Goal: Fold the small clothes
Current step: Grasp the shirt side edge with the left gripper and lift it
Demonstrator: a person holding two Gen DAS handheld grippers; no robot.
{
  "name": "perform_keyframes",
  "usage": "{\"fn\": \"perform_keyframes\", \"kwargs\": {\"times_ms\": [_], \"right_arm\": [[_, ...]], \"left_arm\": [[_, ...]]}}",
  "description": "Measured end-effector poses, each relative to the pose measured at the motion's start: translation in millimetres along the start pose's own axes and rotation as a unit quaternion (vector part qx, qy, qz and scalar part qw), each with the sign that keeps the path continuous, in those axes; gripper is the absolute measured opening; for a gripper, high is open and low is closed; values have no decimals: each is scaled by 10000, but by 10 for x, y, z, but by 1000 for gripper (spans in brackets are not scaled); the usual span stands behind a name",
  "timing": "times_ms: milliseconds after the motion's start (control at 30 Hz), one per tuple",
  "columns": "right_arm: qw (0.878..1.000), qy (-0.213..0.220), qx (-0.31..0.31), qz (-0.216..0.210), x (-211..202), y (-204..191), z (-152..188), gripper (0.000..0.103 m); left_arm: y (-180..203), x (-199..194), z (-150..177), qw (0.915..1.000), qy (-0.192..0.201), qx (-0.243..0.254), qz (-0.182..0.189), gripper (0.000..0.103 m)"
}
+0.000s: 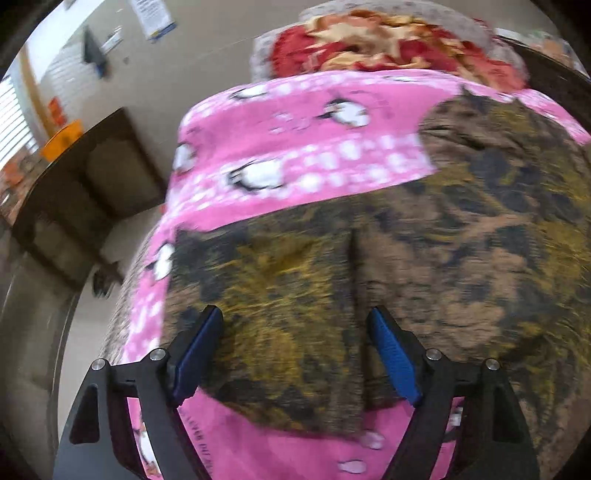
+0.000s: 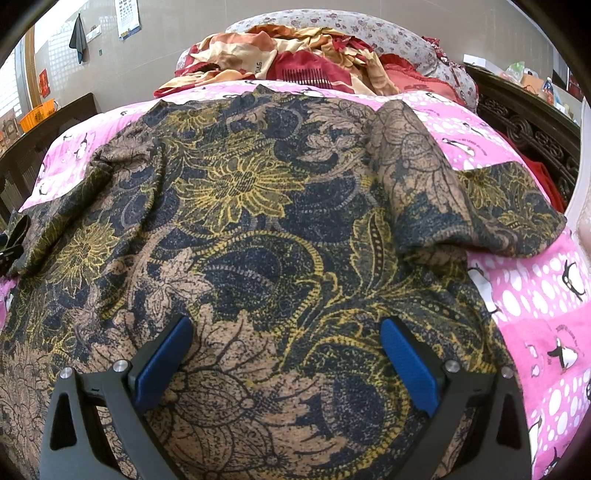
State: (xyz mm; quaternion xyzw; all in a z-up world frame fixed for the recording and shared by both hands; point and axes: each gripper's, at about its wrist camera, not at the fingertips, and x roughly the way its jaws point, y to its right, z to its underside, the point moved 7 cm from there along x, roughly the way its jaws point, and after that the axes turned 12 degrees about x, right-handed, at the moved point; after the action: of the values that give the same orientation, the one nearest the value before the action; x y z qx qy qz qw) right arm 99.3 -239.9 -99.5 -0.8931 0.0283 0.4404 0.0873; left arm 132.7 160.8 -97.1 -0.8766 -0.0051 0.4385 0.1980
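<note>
A brown, navy and yellow flower-print garment [image 2: 258,221] lies spread on a pink penguin blanket [image 2: 546,295]. Its right sleeve [image 2: 424,177] is folded in over the body. My right gripper [image 2: 287,325] hovers over the garment's near part, open wide, with nothing between its blue pads [image 2: 406,365]. The left wrist view is blurred. In it my left gripper [image 1: 295,314] stands open above the garment's [image 1: 406,240] near left edge, and the pads [image 1: 199,350] press on nothing. A crease [image 1: 354,258] runs up the cloth ahead of it.
A red and cream quilt [image 2: 280,55] and a grey flowered pillow [image 2: 369,29] are heaped at the far end. A dark carved headboard [image 2: 524,122] runs along the right. Dark wooden furniture [image 1: 85,177] and an orange basket [image 2: 37,112] stand at the left.
</note>
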Motion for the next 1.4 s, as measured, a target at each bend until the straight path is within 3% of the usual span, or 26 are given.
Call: {"fn": "perform_keyframes", "kwargs": {"times_ms": [100,133,233,433,500,667,833,900,967,1067,1133,1200,1300,1400], "right_arm": [[10000,-2,1,0,0,1,0,103],[10000,-1,1,0,-3,-3,0,103],[10000,-2,-2,5,-1,0,-1,103],[10000,0,-2,3,-2,0,-1,103],[10000,1,-4,4,-1,1,-2,103],[10000,0,-3,4,0,1,-2,103],[10000,-1,-2,3,1,-1,1,103],[10000,1,-4,4,2,-1,1,103],[10000,1,-4,6,1,-2,2,103],[10000,1,-3,3,3,-2,3,103],[10000,0,-3,4,4,-4,3,103],[10000,1,0,-1,4,-4,3,103],[10000,1,-4,5,6,-5,3,103],[10000,-6,-2,1,7,-2,4,103]], "left_arm": [[-54,13,40,9999,-123,-86,8,21],[-67,-16,36,9998,-102,-134,47,0],[-254,-259,35,9982,238,-550,13,0],[-1225,-810,319,9823,671,-1613,-678,0],[-1691,-950,519,9716,637,-2011,-1069,0],[-2507,-1109,915,9489,444,-2661,-1637,0],[-2783,-1214,1009,9376,405,-2950,-1795,0],[-2642,-1165,867,9401,508,-2976,-1583,0],[-2369,-1152,659,9491,743,-2879,-1037,0],[-1659,-1091,191,9647,1109,-2382,-154,0],[-994,-1102,-193,9679,1440,-1975,585,0],[-407,-1121,-499,9670,1652,-1578,1124,0],[585,-1074,-902,9581,1839,-998,1958,0],[1343,-864,-948,9528,1598,-739,2474,0]]}}
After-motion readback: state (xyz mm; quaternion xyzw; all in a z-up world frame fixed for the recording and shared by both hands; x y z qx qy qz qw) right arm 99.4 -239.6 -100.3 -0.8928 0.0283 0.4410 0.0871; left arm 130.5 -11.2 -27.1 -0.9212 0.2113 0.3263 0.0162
